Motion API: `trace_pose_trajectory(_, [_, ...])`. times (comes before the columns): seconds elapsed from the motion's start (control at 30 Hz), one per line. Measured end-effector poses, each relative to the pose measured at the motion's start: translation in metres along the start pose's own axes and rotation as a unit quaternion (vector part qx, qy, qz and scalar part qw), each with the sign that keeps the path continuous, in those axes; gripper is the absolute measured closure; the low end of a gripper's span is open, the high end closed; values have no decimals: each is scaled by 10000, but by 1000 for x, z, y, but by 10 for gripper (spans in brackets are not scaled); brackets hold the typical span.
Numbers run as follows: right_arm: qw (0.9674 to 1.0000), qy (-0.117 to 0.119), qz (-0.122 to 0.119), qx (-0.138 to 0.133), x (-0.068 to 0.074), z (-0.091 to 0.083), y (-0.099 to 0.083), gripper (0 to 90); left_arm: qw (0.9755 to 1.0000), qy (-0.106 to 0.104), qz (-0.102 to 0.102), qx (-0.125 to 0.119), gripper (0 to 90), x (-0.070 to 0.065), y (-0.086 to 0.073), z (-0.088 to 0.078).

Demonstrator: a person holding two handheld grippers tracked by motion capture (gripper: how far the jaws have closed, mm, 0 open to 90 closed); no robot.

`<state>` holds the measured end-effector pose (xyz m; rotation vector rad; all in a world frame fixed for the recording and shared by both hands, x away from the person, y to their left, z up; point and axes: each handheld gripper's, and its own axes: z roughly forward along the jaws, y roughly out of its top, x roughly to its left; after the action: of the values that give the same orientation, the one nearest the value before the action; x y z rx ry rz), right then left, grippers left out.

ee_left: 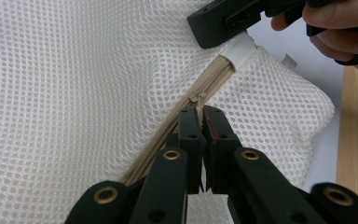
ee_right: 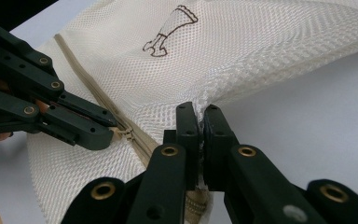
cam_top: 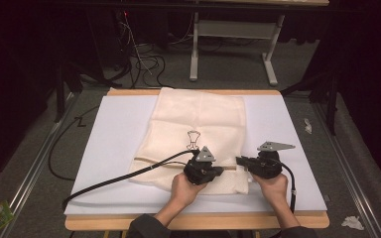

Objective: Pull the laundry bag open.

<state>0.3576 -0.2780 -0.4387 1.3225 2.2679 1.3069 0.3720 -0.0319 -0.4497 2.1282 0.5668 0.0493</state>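
Zipper (ee_left: 186, 119) between both clamped tongs (ee_left: 202, 112)

no words or numbers can be read anywhere, and the only sign is a small dark drawing (cam_top: 193, 139) printed on the white mesh bag (cam_top: 198, 119), an outline with a frilly top, too small to tell what it shows.
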Motion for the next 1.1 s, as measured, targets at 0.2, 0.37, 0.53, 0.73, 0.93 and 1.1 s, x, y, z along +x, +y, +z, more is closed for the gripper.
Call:
trace_pose_trajectory(0.2, [10000, -68, -31, 38, -1, 1, 0, 883, 10000, 50, 30, 4, 871, 0, -1, -2])
trace_pose_trajectory(0.37, [9999, -95, -10, 71, -1, 1, 0, 883, 10000, 59, 6, 8, 871, 2, -2, -4])
trace_pose_trajectory(0.53, [9999, -92, -27, 82, -2, 2, 0, 883, 10000, 70, 22, 3, 871, 2, -3, -5])
trace_pose_trajectory(0.73, [9998, -180, -7, 118, -5, 1, -1, 883, 9999, 142, -18, 20, 871, 5, -5, -8])
trace_pose_trajectory(0.93, [9997, -191, 0, 121, -5, 2, -1, 883, 9999, 143, -49, -2, 871, 6, -6, -9])
trace_pose_trajectory(1.1, [9997, -192, -4, 130, -6, 2, -1, 883, 9999, 143, -41, -17, 871, 6, -6, -10])
